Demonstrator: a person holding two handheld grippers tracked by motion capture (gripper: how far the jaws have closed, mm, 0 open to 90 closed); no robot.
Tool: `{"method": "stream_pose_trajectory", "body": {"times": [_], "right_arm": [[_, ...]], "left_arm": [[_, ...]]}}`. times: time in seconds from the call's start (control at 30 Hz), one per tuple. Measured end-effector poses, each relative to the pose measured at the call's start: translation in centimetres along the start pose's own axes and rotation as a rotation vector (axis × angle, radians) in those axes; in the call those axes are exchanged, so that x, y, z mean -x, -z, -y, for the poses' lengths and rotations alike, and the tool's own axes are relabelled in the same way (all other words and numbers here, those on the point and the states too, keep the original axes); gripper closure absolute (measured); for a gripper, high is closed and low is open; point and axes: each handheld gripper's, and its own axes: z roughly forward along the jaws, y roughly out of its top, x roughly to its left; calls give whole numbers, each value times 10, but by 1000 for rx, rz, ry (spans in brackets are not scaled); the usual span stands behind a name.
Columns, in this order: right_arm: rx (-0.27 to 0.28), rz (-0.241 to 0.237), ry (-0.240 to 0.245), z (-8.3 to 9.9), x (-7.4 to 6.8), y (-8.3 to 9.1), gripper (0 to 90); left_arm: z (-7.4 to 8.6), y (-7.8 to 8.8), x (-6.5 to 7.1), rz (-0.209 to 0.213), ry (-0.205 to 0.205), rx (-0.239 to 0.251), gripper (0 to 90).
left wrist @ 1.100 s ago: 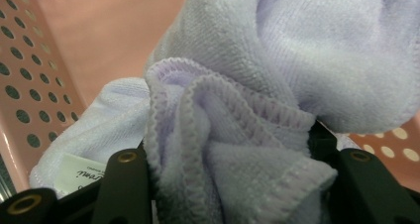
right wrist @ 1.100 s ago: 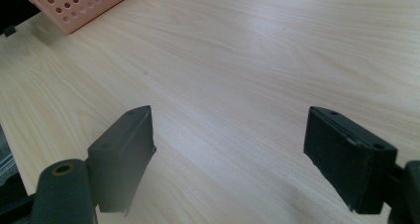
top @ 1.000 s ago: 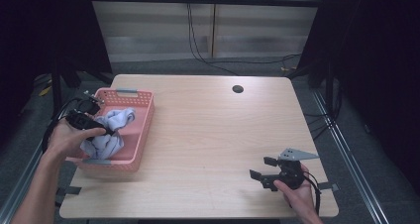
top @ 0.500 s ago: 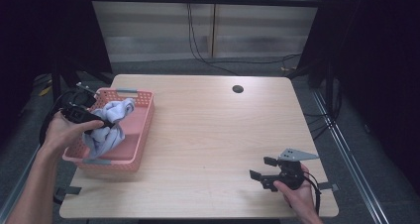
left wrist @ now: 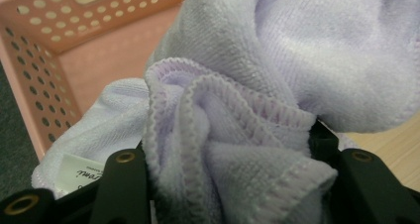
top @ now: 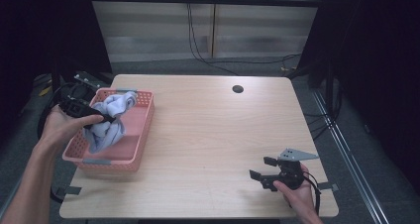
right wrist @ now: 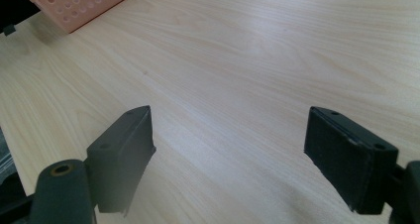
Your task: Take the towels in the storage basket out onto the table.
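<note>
A pale lavender towel (top: 110, 120) hangs bunched over the pink perforated basket (top: 141, 135) at the table's left side. My left gripper (top: 99, 117) is shut on a thick fold of the towel (left wrist: 233, 115), and the cloth fills the gap between its jaws in the left gripper view; a white label (left wrist: 79, 172) shows low on it. Most of the towel is lifted, its lower end still inside the basket. Near the front right edge of the table, my right gripper (top: 262, 170) is held open with bare wood between its jaws (right wrist: 228, 149).
The wooden table (top: 213, 135) has a dark round hole (top: 237, 89) toward its far side. A corner of the basket (right wrist: 79, 3) appears far off in the right gripper view. Dark curtains and cables surround the table.
My left gripper has risen with the towel, pulling the cloth up out of the basket. The right gripper has stayed where it was.
</note>
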Motion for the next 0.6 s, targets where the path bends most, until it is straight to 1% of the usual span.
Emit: {"method": "stream_pose_trajectory", "body": {"times": [0.03,0.1,0.13,0.17,0.27,0.37,0.43,0.47,0.5,0.53,0.6], "right_arm": [[0,-2,0,0,0,0,183],[-1,-1,-1,0,0,0,183],[-1,-1,-1,0,0,0,183],[-1,-1,-2,0,0,0,183],[-1,-2,1,0,0,-1,183],[-1,-1,-1,0,0,0,183],[1,-2,-3,0,1,0,183],[1,-2,-3,0,1,0,183],[1,-1,-2,0,1,0,183],[3,-1,-1,0,1,0,183],[0,-3,-2,0,0,0,182]], "left_arm": [[-1,1,2,-4,-2,3,458],[-6,4,9,-9,-28,7,457],[-8,6,12,-5,-36,11,455],[-10,8,14,-5,-52,7,454],[-19,15,28,-4,-77,31,453],[-27,21,40,6,-105,54,453],[-33,25,51,25,-131,68,452],[-36,27,56,36,-138,87,451],[-38,28,60,45,-158,93,451],[-40,28,66,54,-169,108,451],[-44,27,74,60,-188,111,451]]}}
